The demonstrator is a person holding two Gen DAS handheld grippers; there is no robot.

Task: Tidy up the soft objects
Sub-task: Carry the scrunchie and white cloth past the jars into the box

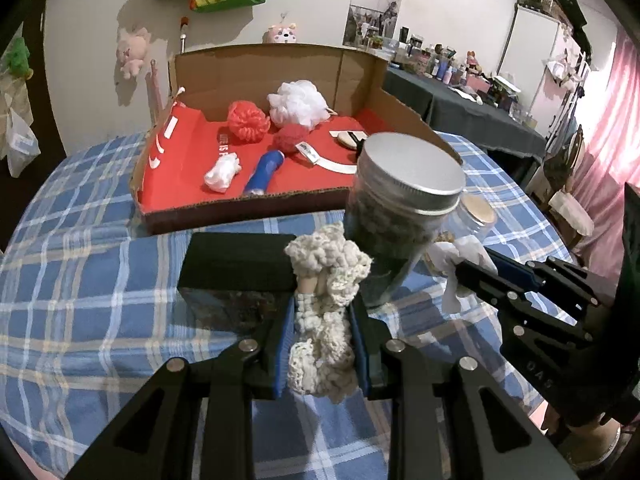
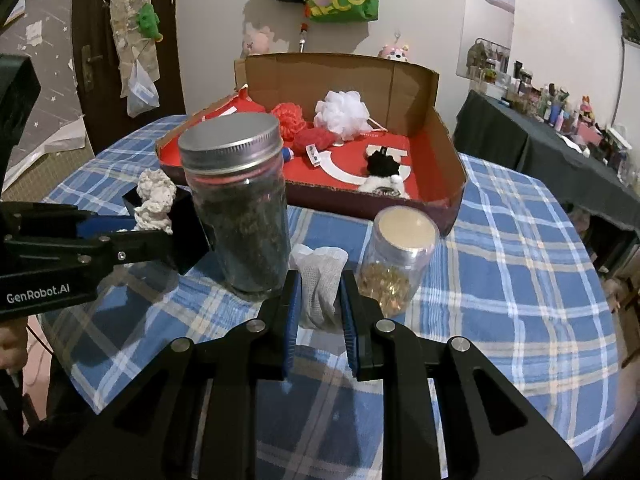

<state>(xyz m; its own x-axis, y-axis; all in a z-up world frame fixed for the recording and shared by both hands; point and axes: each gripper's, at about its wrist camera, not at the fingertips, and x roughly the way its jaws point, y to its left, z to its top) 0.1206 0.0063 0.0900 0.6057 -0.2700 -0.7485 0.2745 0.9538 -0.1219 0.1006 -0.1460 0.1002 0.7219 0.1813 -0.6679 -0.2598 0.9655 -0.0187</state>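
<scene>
**Two soft items gripped, box not yet reached**

The left gripper point(image 1: 320, 344) has its jaws drawn nearly together on a cream crocheted piece point(image 1: 326, 312), which bulges above and below the blue pads. The right gripper point(image 2: 320, 320) is likewise almost closed, pinching a white mesh cloth point(image 2: 320, 284) between its pads. Both items are held near the table's front edge, above the blue plaid tablecloth point(image 2: 520, 260).

The destination appears to be the open cardboard box point(image 1: 280, 68) toward the table's far edge, whose red floor already carries a white bath pouf point(image 1: 298, 102), two red poufs point(image 1: 248, 120), a white crumpled wad point(image 1: 222, 174) and a blue tube point(image 1: 266, 172).

Obstacles stand between grippers and box — a tall jar with a metal lid point(image 2: 240, 200) just beside the mesh cloth, a shorter clear jar point(image 2: 400, 256) on its other side, and a black block point(image 1: 240, 264) behind the crocheted piece.

To carry this step well, each gripper should probably rise enough that the hanging fabric passes over the jar lids and the box's low front wall, keep its squeeze steady so nothing slips, and let go only above a bare patch of the red floor. The tall jar looks easiest to topple; a snagged loop of crochet could drag it.
</scene>
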